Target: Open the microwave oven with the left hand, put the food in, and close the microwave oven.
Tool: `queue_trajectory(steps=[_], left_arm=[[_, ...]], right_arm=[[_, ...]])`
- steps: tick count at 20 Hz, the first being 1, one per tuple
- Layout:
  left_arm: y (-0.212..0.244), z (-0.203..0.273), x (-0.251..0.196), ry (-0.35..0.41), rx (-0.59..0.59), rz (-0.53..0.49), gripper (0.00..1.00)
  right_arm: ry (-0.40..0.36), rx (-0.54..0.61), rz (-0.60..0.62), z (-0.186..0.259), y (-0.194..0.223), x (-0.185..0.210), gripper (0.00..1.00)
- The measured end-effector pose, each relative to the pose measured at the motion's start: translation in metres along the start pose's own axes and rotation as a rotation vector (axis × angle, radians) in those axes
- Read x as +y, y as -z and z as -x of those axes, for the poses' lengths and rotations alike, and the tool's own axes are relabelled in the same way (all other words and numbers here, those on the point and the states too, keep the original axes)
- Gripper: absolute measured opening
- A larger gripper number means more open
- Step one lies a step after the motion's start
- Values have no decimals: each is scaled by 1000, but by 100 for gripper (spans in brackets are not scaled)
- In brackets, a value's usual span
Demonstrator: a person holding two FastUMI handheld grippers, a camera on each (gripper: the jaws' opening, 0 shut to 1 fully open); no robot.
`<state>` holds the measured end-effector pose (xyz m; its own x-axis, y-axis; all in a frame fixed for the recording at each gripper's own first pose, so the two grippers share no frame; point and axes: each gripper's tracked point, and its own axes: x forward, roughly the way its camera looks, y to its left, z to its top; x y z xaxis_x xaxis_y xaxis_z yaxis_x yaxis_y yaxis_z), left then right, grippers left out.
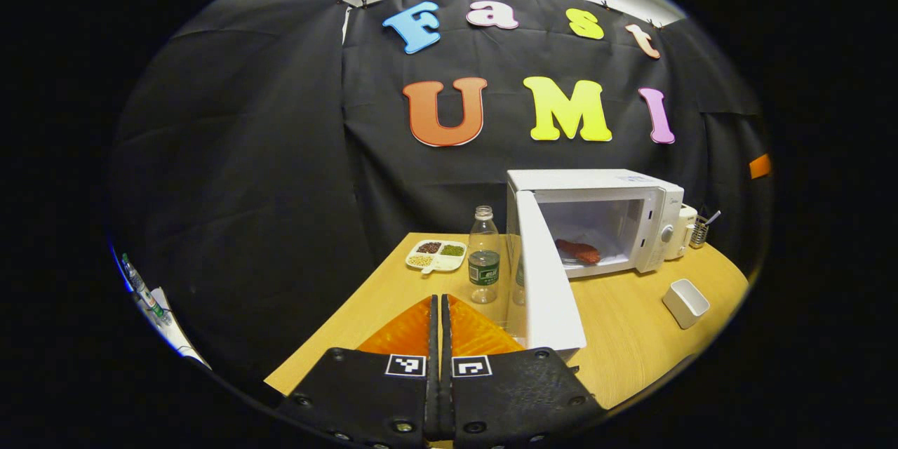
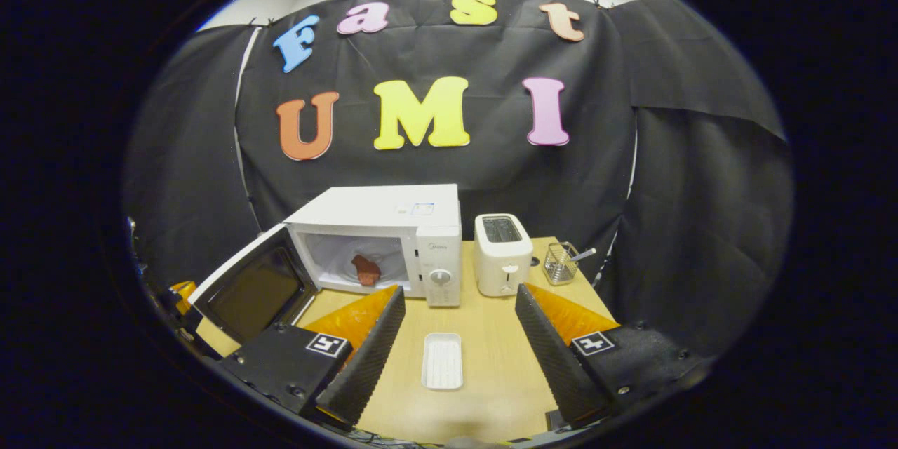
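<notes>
Clenched with nothing between its fingers, the left gripper [image 1: 440,326] sits beside the white microwave oven's open door [image 1: 551,287]. Reddish food [image 2: 365,270] lies inside. That stiff, light door should swing by its outer edge. Released, the right gripper [image 2: 459,326] hovers over the wooden desk [image 2: 491,365].

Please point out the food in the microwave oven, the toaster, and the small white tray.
food [image 2: 366,270]: right gripper view, its middle.
toaster [image 2: 502,259]: right gripper view, front face.
white tray [image 2: 442,361]: right gripper view, ribbed floor.
</notes>
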<state>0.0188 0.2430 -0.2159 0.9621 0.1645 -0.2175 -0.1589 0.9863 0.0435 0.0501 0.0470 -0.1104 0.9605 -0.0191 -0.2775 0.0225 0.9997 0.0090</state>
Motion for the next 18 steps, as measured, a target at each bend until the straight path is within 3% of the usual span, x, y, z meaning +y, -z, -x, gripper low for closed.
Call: queue_trajectory(steps=[18], left_arm=[[-20, 2, -168, 231, -16, -34, 0]], right_arm=[[13, -33, -32, 8, -12, -55, 100]])
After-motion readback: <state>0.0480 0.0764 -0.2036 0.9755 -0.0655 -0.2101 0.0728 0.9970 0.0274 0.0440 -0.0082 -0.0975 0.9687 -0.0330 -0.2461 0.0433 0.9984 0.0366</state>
